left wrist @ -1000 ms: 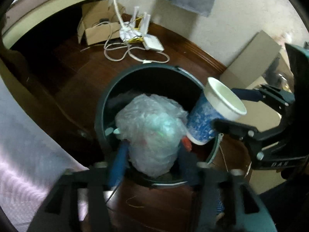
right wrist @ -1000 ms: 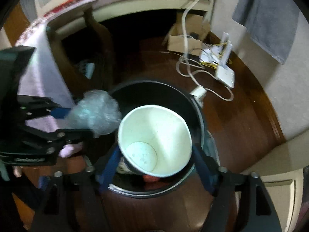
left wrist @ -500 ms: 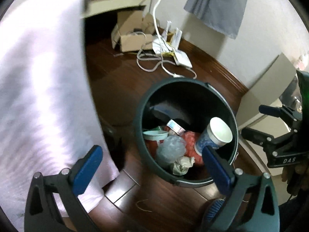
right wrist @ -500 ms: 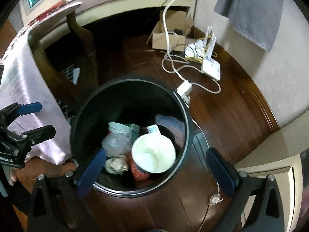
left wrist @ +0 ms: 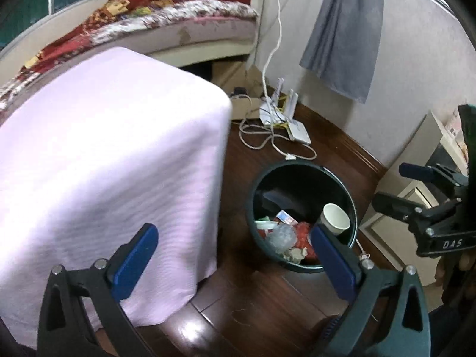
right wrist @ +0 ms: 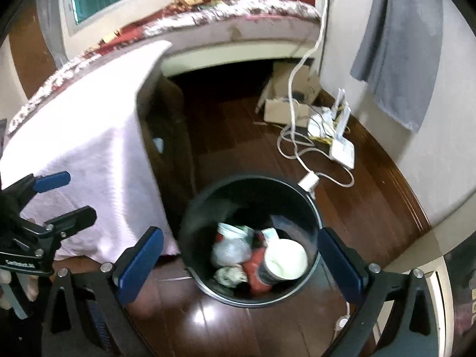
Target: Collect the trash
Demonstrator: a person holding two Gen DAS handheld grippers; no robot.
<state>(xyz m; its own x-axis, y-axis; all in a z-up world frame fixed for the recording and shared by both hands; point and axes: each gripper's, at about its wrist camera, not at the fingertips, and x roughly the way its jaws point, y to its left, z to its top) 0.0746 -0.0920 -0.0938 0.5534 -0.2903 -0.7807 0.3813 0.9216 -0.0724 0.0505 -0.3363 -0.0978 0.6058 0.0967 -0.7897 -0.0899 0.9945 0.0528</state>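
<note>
A dark round trash bin (left wrist: 300,178) (right wrist: 253,190) stands on the wooden floor. Inside it lie a white paper cup (left wrist: 336,223) (right wrist: 285,258), a crumpled clear plastic bag (left wrist: 281,236) (right wrist: 230,250) and other scraps. My left gripper (left wrist: 235,255) hangs open above and to the left of the bin, with nothing between its blue pads. My right gripper (right wrist: 241,255) is open and empty above the bin. Each gripper shows in the other's view: the right gripper (left wrist: 392,186) beside the bin, the left gripper (right wrist: 74,196) in front of the pink cloth.
A table draped in pink cloth (left wrist: 104,163) (right wrist: 89,148) stands close to the left of the bin. A white router with cables (left wrist: 294,128) (right wrist: 342,145) and a cardboard box (right wrist: 285,107) lie on the floor behind. A bed (left wrist: 178,20) runs along the back wall; a pale cabinet (left wrist: 422,160) stands to the right.
Both grippers opened: the plastic bag left the left one and the paper cup left the right one, and both now lie in the bin. Both grippers then rose away from the bin.
</note>
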